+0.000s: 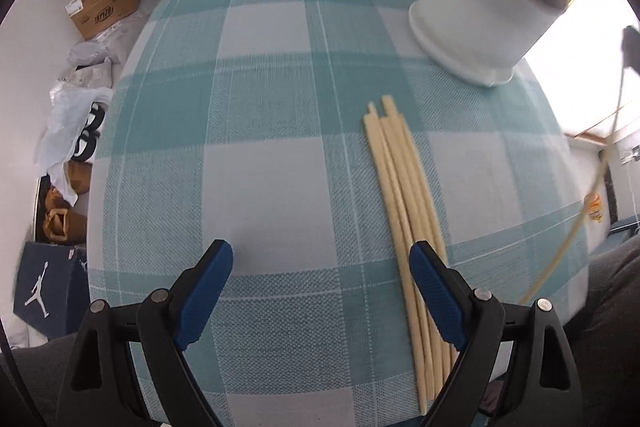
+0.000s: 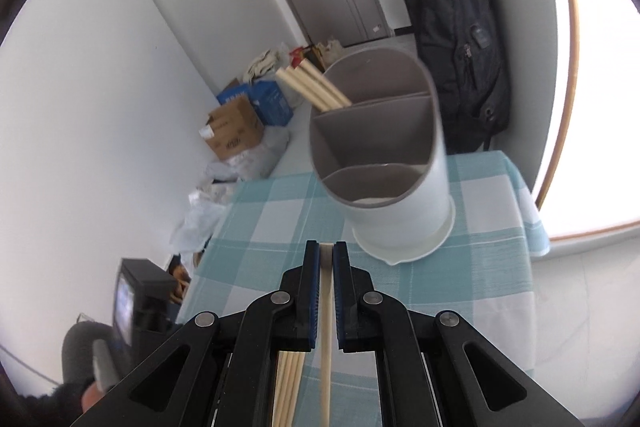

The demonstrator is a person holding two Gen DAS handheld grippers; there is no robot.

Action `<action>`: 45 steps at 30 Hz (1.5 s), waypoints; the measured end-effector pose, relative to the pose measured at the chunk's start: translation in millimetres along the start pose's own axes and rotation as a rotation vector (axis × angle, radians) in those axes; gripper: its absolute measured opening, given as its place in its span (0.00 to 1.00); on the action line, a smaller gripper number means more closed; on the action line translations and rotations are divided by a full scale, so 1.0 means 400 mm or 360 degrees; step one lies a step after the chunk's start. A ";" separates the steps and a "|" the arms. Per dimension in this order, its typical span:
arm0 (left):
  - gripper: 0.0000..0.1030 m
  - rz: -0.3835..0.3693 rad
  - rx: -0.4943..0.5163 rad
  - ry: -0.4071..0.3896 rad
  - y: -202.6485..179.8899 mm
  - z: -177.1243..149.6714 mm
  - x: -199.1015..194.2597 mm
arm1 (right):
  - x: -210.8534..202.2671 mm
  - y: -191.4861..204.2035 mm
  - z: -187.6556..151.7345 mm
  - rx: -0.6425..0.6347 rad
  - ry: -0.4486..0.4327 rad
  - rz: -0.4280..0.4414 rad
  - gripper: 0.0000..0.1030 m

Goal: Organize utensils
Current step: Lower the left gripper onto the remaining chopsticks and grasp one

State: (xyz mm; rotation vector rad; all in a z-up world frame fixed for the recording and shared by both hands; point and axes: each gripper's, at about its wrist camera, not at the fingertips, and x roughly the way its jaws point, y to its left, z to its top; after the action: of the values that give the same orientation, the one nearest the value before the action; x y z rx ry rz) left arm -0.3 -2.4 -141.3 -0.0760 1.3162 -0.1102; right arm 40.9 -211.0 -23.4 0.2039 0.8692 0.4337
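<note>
In our right gripper (image 2: 327,254) one chopstick (image 2: 325,355) is pinched between nearly closed fingers, its long axis running along them toward the holder (image 2: 404,203), where more chopsticks (image 2: 310,85) lean out of the far compartment. Our left gripper (image 1: 322,259) points steeply down at the checked tablecloth (image 1: 260,131), fingers spread wide and holding nothing, its right finger over the loose bundle (image 1: 400,179) lying lengthwise. Bare cloth lies left of the bundle.

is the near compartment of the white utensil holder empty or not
Empty: the nearest compartment of the white divided plastic holder shows only bare floor; wooden chopsticks stand only in the far one.
</note>
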 end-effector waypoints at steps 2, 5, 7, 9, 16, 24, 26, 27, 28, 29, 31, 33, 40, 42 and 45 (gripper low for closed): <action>0.85 0.0038 0.0047 -0.0018 -0.016 -0.011 -0.004 | -0.013 -0.006 -0.003 0.0005 -0.0023 0.0003 0.05; 0.85 0.0092 0.0069 -0.0006 -0.036 -0.021 0.000 | -0.023 -0.014 -0.009 0.0010 -0.0036 0.0006 0.05; 0.86 0.0129 0.0079 -0.0015 -0.044 -0.029 -0.003 | -0.028 -0.022 -0.010 0.0029 -0.0048 0.0019 0.05; 0.86 0.0138 0.0065 0.0002 -0.046 -0.031 -0.006 | -0.032 -0.031 -0.012 0.0042 -0.0060 0.0033 0.05; 0.85 0.0108 -0.0022 0.0018 -0.031 -0.033 -0.021 | -0.039 -0.064 -0.016 0.0095 -0.0072 0.0067 0.05; 0.85 0.0180 0.0018 0.0020 -0.052 -0.026 0.004 | -0.037 -0.072 -0.020 0.0099 -0.0073 0.0068 0.05; 0.85 0.0178 -0.0036 0.0024 -0.035 -0.025 0.002 | -0.040 -0.068 -0.022 0.0091 -0.0078 0.0073 0.05; 0.85 0.0178 -0.0047 0.0021 -0.020 -0.017 -0.001 | -0.041 -0.065 -0.023 0.0086 -0.0079 0.0076 0.05; 0.85 0.0153 -0.0061 0.0009 -0.014 -0.018 -0.006 | -0.042 -0.062 -0.024 0.0080 -0.0080 0.0076 0.05; 0.85 0.0126 -0.0077 -0.0006 -0.009 -0.020 -0.012 | -0.043 -0.062 -0.024 0.0079 -0.0080 0.0077 0.05; 0.85 0.0127 -0.0085 -0.0014 -0.004 -0.022 -0.014 | -0.042 -0.061 -0.024 0.0079 -0.0078 0.0084 0.05; 0.85 0.0137 -0.0089 -0.0005 0.003 -0.020 -0.004 | -0.039 -0.060 -0.023 0.0079 -0.0076 0.0085 0.05; 0.85 0.0164 -0.0064 0.0006 0.010 -0.008 0.012 | -0.034 -0.059 -0.023 0.0077 -0.0072 0.0075 0.05; 0.86 0.0184 -0.0055 0.0013 0.002 -0.006 0.008 | -0.034 -0.059 -0.024 0.0079 -0.0071 0.0073 0.05; 0.86 0.0183 -0.0053 0.0013 -0.002 0.012 0.009 | -0.034 -0.059 -0.023 0.0081 -0.0073 0.0071 0.05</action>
State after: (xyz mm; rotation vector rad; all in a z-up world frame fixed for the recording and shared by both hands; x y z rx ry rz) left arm 5.3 -3.7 -143.2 -0.0279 1.3281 0.0094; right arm 32.9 -238.1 -27.9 0.2797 0.8323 0.4468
